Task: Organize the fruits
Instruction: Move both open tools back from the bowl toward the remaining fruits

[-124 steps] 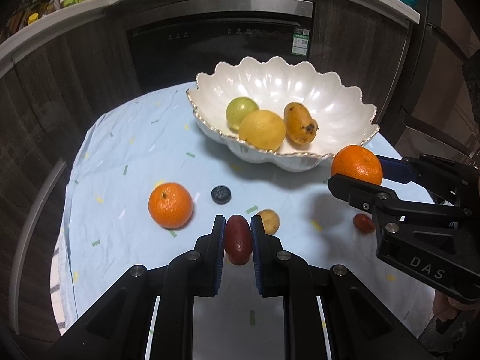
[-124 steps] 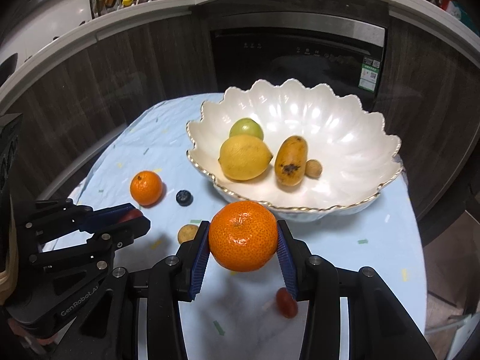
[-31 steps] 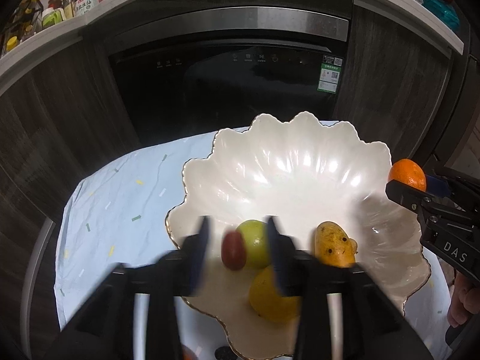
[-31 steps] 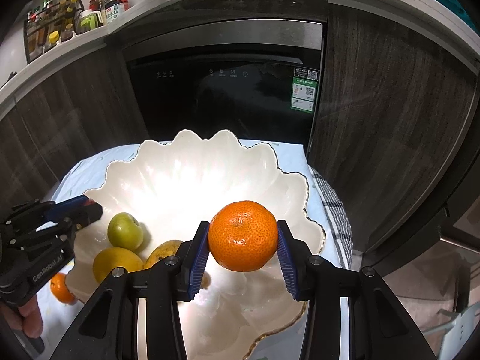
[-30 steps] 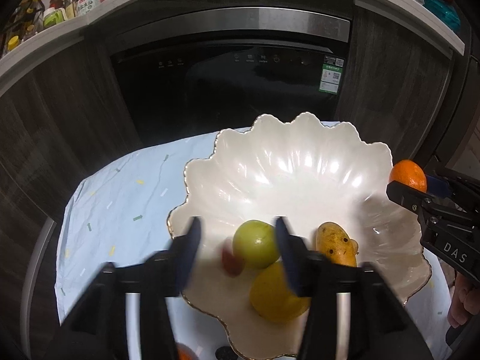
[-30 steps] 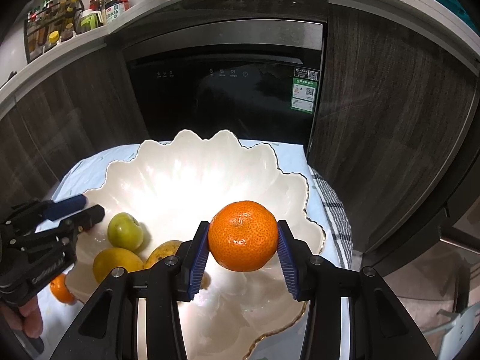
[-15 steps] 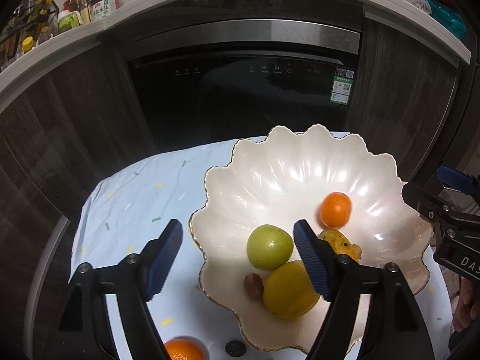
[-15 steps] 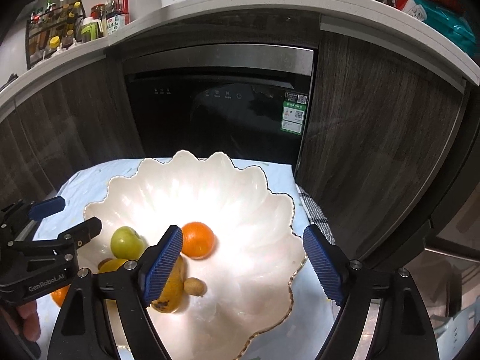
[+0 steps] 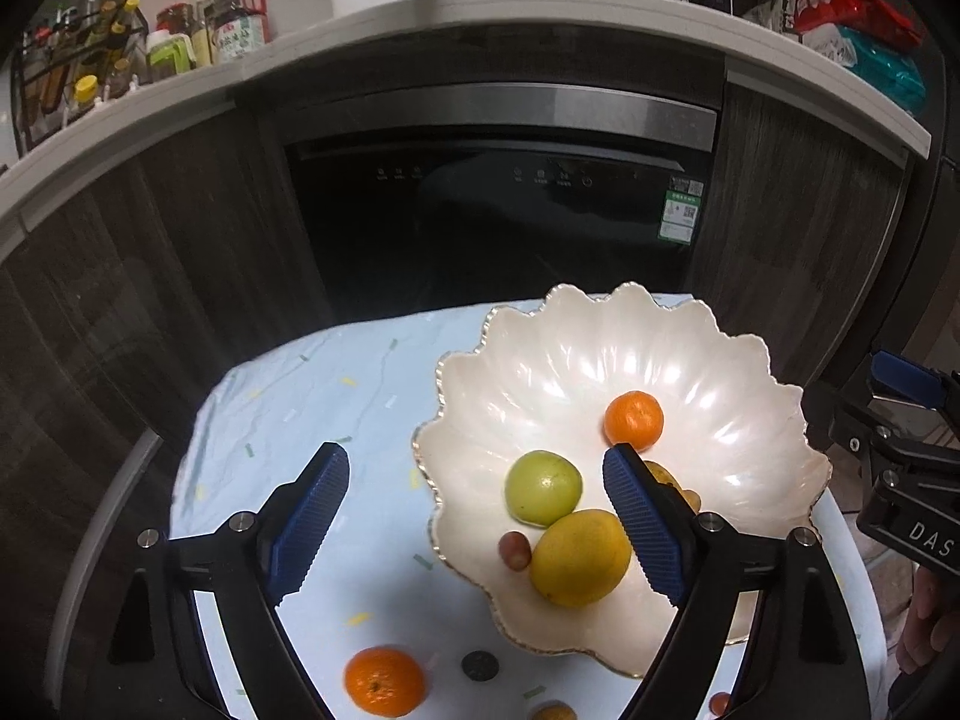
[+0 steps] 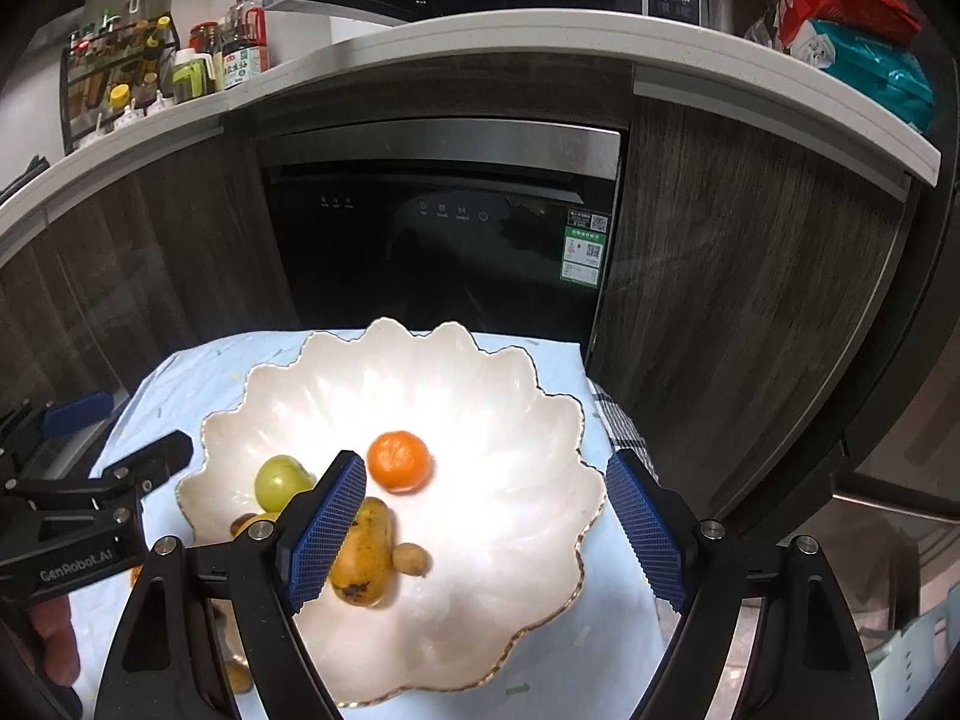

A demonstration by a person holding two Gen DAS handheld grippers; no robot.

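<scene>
Both tilt downward over the bowl [image 9: 690, 348]: the left gripper [image 9: 477, 510] has just been spreading (nothing between its jaws), and the right gripper [image 10: 486, 516] likewise gapes empty.

2 oranges [image 9: 633, 418] [image 9: 384, 681], 1 lemon [image 9: 579, 558], 1 green fruit [image 9: 543, 487], 1 bowl [image 9: 690, 360].

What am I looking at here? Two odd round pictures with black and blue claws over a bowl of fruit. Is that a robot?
No robot: a person holds a two-finger gripper in each hand, and each carries a wide-angle camera looking along its fingers. One picture is from the left gripper, the other from the right gripper. Both have just been opening and hold nothing. Below is a scalloped white bowl holding a tangerine, a green fruit, a lemon and smaller fruits. Another tangerine lies on the light blue tablecloth.
</scene>
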